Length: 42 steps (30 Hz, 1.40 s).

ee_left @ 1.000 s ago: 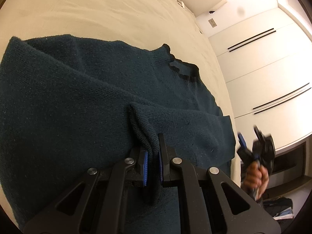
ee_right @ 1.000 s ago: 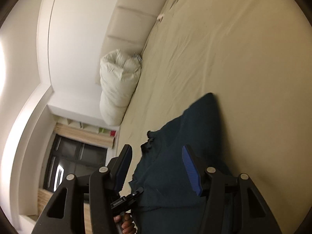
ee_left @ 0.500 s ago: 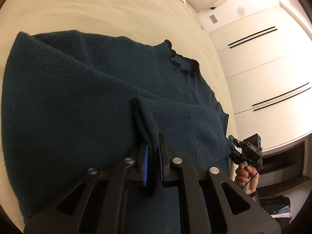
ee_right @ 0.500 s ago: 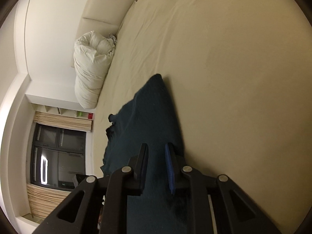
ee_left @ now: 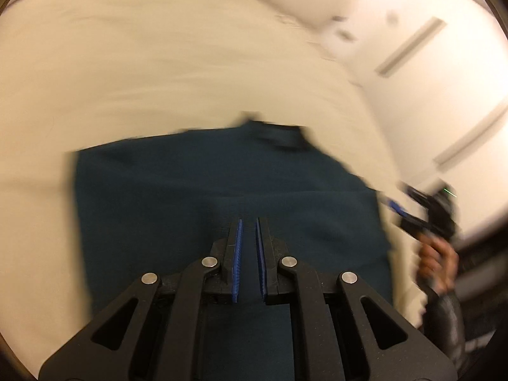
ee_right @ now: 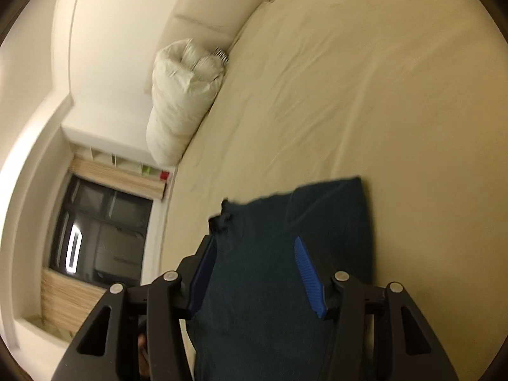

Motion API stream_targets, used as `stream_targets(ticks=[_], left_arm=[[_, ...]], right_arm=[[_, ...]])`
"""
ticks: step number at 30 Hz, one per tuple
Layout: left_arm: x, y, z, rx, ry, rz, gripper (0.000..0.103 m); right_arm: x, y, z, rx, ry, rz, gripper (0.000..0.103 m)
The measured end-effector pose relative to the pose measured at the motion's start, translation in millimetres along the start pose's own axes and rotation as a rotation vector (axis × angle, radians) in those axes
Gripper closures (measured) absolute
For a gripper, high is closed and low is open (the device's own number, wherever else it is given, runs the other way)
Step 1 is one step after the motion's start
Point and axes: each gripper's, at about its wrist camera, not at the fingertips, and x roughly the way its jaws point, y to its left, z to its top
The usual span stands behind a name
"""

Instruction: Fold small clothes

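Surface: a bed [ee_right: 365,73] covered with a plain cream sheet, lightly creased, fills most of both wrist views. The left wrist view is blurred.

Task item: a dark teal knitted sweater [ee_left: 222,197] lies flat on the sheet, directly ahead of and beneath both sets of jaws. Its darker neck trim [ee_left: 279,136] sits at the far edge, beyond the left jaws. In the right wrist view the sweater [ee_right: 285,285] runs from the near edge up between the jaws and ends in a squared corner ahead of them.

Left gripper [ee_left: 248,225]: jaws closed to a narrow slit, blue pads nearly meeting. No fabric is seen between them; the sweater lies below.

Right gripper [ee_right: 255,249]: jaws stand wide and are opening. The sweater is seen between them, but the pads do not press on it. In the left wrist view this gripper [ee_left: 412,209] appears to the right of the left jaws, just off the sweater's edge, carried by a hand [ee_left: 435,263].

Room: a white bundled duvet [ee_right: 181,101] lies at the bed's far side, left of the right jaws, against a padded cream headboard [ee_right: 209,9]. Further left, a dark window [ee_right: 98,238] with a pale blind. In the left wrist view, white wardrobe doors [ee_left: 444,73] with long handles stand to the right.
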Motion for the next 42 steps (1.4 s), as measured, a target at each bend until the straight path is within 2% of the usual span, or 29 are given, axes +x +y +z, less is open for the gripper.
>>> stream_targets(ticks=[2, 3, 5, 8, 11, 17, 19, 21, 25, 28, 31, 33, 34, 35, 36, 38, 40, 41, 42], left_arm=[[25, -16, -2, 0.073, 0.033, -0.011, 0.095], [38, -17, -4, 0.083, 0.061, 0.011, 0.095], [61, -9, -13, 0.046, 0.118, 0.018, 0.095], [64, 4, -19, 0.035, 0.093, -0.024, 0.095], [61, 8, -16, 0.032, 0.107, -0.027, 0.095], [65, 8, -22, 0.026, 0.119, -0.026, 0.095], [67, 10, -21, 0.016, 0.120, -0.035, 0.095], [70, 10, -20, 0.014, 0.120, -0.039, 0.095], [73, 12, -22, 0.001, 0.108, -0.051, 0.095], [65, 15, -26, 0.004, 0.098, -0.053, 0.095], [58, 21, -26, 0.021, 0.107, -0.077, 0.095], [56, 26, -25, 0.018, 0.114, -0.103, 0.095], [54, 30, -25, 0.012, 0.118, -0.122, 0.095], [52, 34, -26, 0.006, 0.119, -0.139, 0.095], [50, 39, -26, -0.003, 0.118, -0.154, 0.095], [42, 44, -29, -0.012, 0.107, -0.159, 0.095], [35, 47, -32, -0.013, 0.091, -0.149, 0.095], [33, 49, -33, -0.021, 0.086, -0.148, 0.095], [32, 51, -34, -0.029, 0.082, -0.147, 0.095]], right_arm=[[12, -21, 6, 0.057, 0.001, -0.017, 0.048], [18, -34, 5, 0.098, 0.018, -0.028, 0.058], [23, -45, -6, 0.108, 0.054, 0.016, 0.062], [16, -36, -26, 0.031, 0.128, 0.045, 0.060], [10, -30, -51, -0.023, 0.209, 0.052, 0.059], [-4, -40, -89, -0.019, 0.239, 0.086, 0.060], [-10, -38, -91, -0.015, 0.236, 0.073, 0.060], [-20, -28, -88, -0.054, 0.226, 0.048, 0.049], [-28, 7, -67, -0.133, 0.158, 0.118, 0.039], [-4, 19, -53, -0.145, 0.165, 0.147, 0.037], [40, 7, -51, -0.112, 0.258, 0.096, 0.038], [59, -6, -52, -0.117, 0.283, 0.010, 0.066], [57, -11, -50, -0.103, 0.270, 0.018, 0.069], [50, -23, -45, -0.047, 0.239, 0.064, 0.073], [39, -33, -40, -0.003, 0.192, 0.083, 0.070], [16, -46, -34, 0.033, 0.092, 0.044, 0.071], [-6, -42, -35, 0.028, 0.022, 0.031, 0.053], [-11, -34, -38, 0.011, 0.003, 0.049, 0.039], [-13, -23, -42, -0.018, -0.003, 0.077, 0.036]])
